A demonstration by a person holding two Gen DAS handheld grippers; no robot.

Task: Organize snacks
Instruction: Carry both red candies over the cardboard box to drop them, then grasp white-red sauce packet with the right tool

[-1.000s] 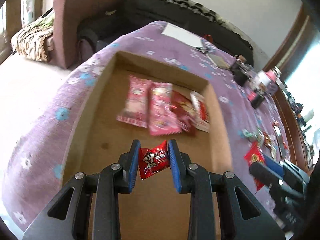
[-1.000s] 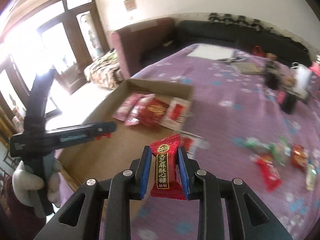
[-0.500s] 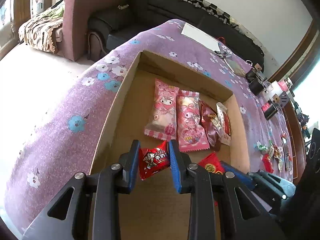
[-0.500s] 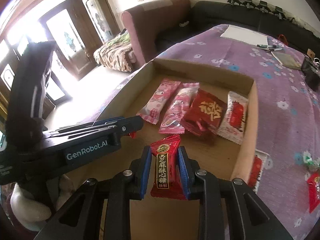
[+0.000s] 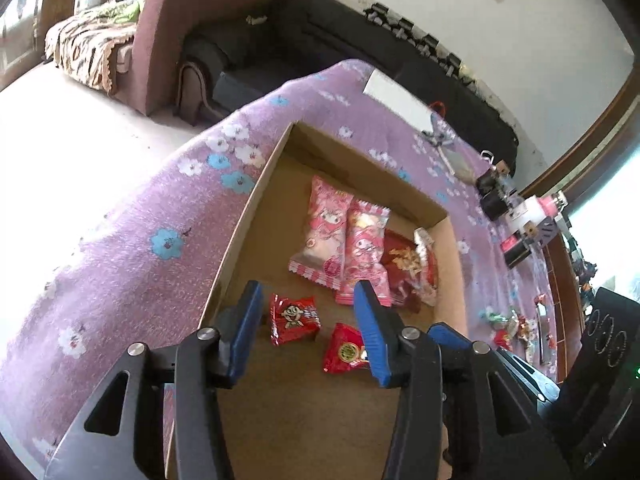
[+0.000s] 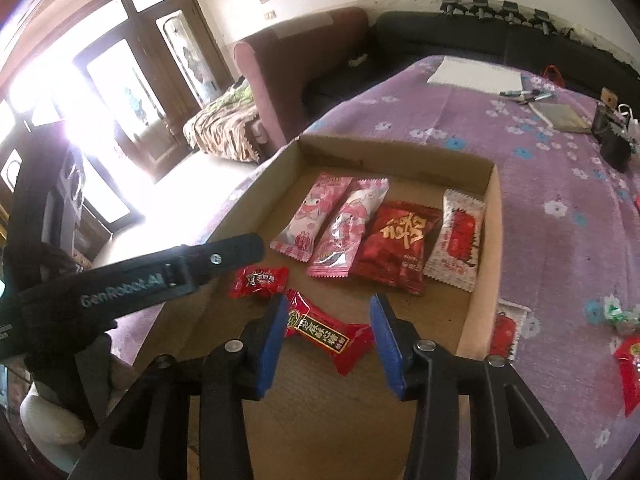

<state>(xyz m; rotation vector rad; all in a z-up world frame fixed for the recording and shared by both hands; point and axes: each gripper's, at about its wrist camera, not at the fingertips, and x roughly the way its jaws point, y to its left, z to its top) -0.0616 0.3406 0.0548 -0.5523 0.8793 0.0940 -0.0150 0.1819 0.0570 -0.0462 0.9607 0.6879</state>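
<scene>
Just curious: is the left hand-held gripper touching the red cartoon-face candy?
Apart. The left wrist view shows the left hand-held gripper open, with cardboard visible between each finger and the candy.

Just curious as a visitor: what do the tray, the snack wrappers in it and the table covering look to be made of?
Tray: plain brown cardboard, matte, with folded walls and raw edges. Red candy wrapper: probably glossy plastic film, crinkled and catching light. Pink wrappers: similar shiny film with crimped, zigzag ends. Table covering: seemingly soft purple fabric, dull, printed with flowers.

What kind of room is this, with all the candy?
Probably a home living room. A long black sofa runs along the wall, a maroon armchair stands beside it, and the cardboard snack box sits on a table with a purple flowered tablecloth.
</scene>
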